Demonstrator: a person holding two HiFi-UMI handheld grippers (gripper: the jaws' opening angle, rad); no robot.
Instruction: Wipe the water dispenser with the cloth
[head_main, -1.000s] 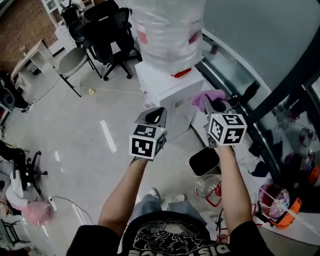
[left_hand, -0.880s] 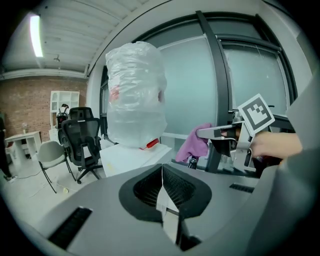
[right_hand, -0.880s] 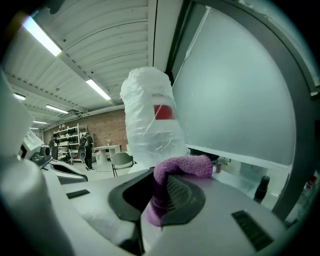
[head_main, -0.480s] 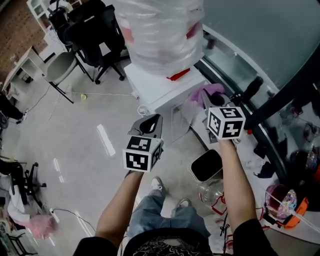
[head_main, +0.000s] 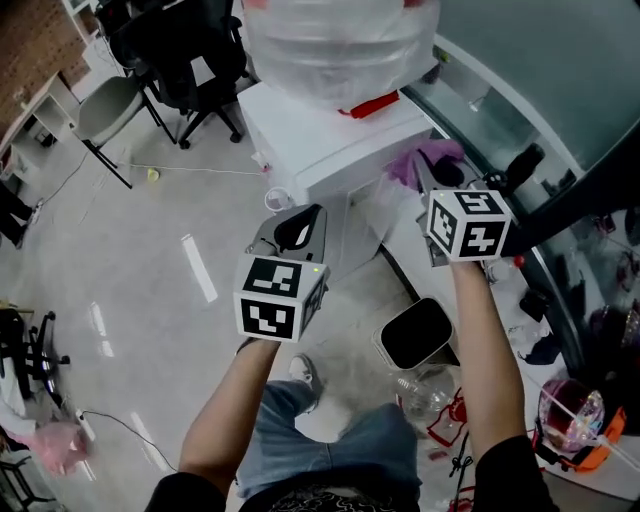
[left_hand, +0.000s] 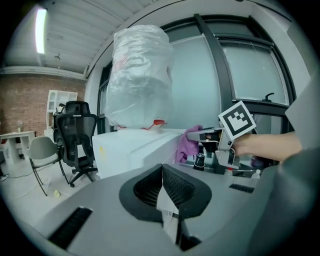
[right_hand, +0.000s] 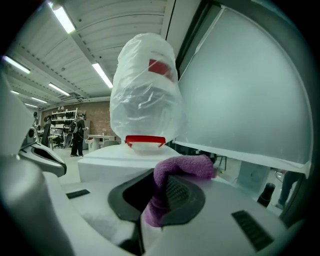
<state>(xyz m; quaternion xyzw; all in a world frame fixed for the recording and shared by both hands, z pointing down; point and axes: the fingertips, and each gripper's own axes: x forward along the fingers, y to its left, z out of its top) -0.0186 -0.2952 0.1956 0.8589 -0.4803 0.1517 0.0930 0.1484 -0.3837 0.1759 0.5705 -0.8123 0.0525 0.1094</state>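
The white water dispenser (head_main: 335, 145) stands ahead of me, its big bottle (head_main: 335, 45) wrapped in clear plastic on top. My right gripper (head_main: 432, 180) is shut on a purple cloth (head_main: 425, 162) and holds it by the dispenser's right side, just below the top edge. The cloth (right_hand: 172, 182) folds over the jaws, with the dispenser top (right_hand: 135, 155) and bottle (right_hand: 145, 95) straight beyond. My left gripper (head_main: 295, 232) is shut with nothing in it, in front of the dispenser. From the left gripper (left_hand: 162, 192) I see the dispenser (left_hand: 130, 150) and the cloth (left_hand: 187, 144).
A black bin (head_main: 415, 335) sits on the floor at the dispenser's right foot. Black office chairs (head_main: 180, 50) and a grey chair (head_main: 100, 110) stand behind to the left. A window ledge (head_main: 520, 170) with clutter runs along the right.
Both grippers have shifted slightly as my head moved closer; the right one with the cloth has risen nearer the dispenser's top edge. The left gripper stays shut and empty.
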